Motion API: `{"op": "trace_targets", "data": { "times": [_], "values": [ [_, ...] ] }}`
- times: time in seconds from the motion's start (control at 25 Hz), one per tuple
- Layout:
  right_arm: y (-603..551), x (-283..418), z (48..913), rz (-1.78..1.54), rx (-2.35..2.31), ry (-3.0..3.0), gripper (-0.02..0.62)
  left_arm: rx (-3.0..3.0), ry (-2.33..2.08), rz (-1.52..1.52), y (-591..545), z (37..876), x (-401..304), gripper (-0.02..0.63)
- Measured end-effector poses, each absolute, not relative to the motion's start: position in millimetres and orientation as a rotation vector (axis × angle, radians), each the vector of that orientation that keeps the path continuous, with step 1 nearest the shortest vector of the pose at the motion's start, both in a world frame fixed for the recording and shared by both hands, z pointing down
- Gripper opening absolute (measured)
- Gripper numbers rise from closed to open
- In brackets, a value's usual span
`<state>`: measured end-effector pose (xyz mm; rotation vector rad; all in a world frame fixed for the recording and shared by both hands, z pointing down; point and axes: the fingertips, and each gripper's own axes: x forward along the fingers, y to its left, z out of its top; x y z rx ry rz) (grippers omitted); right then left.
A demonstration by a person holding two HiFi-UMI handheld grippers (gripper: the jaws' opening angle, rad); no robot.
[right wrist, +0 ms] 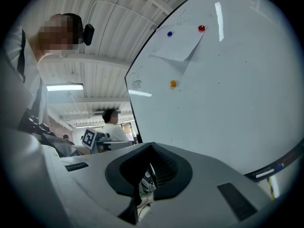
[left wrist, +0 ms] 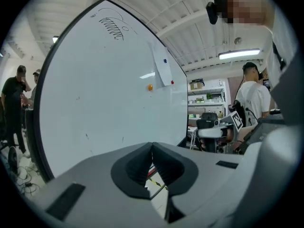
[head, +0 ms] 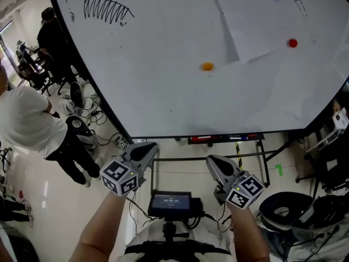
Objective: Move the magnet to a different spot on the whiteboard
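left gripper (head: pixel 145 150): fingers (left wrist: pixel 135 165) being held together on nothing, low beneath the whiteboard (head: pixel 163 91) | orange magnet (head: pixel 207 66): being left stuck on the board well above both pairs of fingers, clear of the paper (head: pixel 240 21), so probably the target | right gripper (head: pixel 217 165): fingers likewise being held closed, empty

Far ahead of the left gripper (head: pixel 149 147) fingertips, the whiteboard (head: pixel 163 91) runs off the top edge, its paper sheet (head: pixel 245 21) too. Scribbles (head: pixel 302 1) beyond the right gripper (head: pixel 211 160) are too faint to read.
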<state>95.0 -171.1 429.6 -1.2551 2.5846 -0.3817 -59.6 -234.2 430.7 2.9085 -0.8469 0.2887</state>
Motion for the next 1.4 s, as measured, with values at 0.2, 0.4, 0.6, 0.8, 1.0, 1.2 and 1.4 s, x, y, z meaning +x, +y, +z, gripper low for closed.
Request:
{"op": "trace_targets", "data": {
  "times": [0.2, 0.4, 0.6, 0.8, 1.0, 1.2, 1.4],
  "values": [
    [-144, 68, 437, -0.417, -1.28, 2.603, 0.033, 2.823, -0.783, 0.231, -195, 468, -91, 0.029],
    [-115, 47, 447, -0.455, -1.3, 2.602, 0.032, 2.739, -0.744, 0.203, -149, 510, -123, 0.029],
    [-84, 23, 464, -0.491, -1.315, 2.613, 0.032, 2.745, -0.707, 0.139, -116, 521, -148, 0.029],
    [-52, -7, 470, -0.492, -1.298, 2.647, 0.032, 2.774, -0.671, 0.111, -86, 522, -162, 0.029],
    [-31, -15, 470, -0.527, -1.303, 2.627, 0.032, 2.788, -0.648, 0.132, -61, 518, -167, 0.029],
    [-6, -26, 482, -0.564, -1.293, 2.598, 0.032, 2.782, -0.648, 0.143, -33, 527, -177, 0.029],
    [20, -33, 485, -0.561, -1.291, 2.59, 0.032, 2.781, -0.647, 0.15, -7, 534, -182, 0.029]
  ]
}}
